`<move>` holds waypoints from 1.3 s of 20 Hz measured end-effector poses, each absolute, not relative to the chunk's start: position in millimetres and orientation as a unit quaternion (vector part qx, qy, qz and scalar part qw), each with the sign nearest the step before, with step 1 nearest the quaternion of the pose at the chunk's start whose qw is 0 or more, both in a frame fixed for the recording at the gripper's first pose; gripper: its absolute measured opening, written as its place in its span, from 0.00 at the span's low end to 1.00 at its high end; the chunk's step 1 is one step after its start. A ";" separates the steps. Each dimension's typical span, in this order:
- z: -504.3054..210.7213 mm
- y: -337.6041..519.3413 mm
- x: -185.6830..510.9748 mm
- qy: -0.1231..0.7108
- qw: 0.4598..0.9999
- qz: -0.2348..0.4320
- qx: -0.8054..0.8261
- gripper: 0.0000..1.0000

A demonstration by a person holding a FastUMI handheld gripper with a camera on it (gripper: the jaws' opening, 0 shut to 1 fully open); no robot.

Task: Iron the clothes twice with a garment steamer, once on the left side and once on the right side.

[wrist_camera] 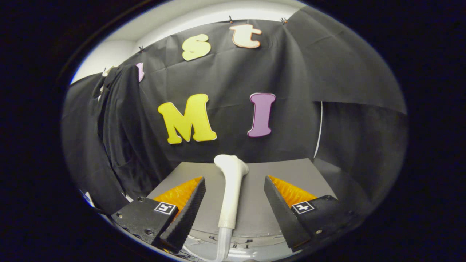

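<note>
White plastic was what I saw first: the garment steamer (230,193) lay on the grey table (309,174), its handle running lengthwise down the gap between the gripper's (235,187) two fingers and its head pointing away toward the far edge of the table. The fingers stood wide apart, one on each side of the handle, and neither one touched it. A translucent hose (224,243) ran off the near end of the handle, close under the gripper. Off to the left, past the left finger and beyond the table's corner, a dark garment (116,127) hung against the black cloth wall (309,109) of the booth, draped from up high and falling in loose folds. I could not tell what it hung from.
</note>
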State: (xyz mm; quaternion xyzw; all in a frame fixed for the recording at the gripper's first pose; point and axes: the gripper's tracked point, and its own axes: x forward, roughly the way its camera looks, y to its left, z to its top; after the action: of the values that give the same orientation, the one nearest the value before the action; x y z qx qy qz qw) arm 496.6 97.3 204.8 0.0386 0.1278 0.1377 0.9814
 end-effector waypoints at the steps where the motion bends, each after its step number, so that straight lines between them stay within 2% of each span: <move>1: 198.5 98.2 509.2 0.145 0.978 0.142 0.048 1.00; 10: 145.3 113.5 559.8 0.269 0.942 0.183 0.085 0.91; 15: 125.2 128.5 568.2 0.330 0.913 0.203 0.125 0.81; 19: 117.1 137.5 569.5 0.354 0.894 0.223 0.159 0.64; 22: 116.9 137.5 569.4 0.359 0.888 0.231 0.168 0.43; 26: 118.5 139.6 569.4 0.353 0.894 0.228 0.158 0.38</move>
State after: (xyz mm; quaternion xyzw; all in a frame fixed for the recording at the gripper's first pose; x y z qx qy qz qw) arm 569.4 139.6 118.5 0.1577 0.3525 0.2283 0.8937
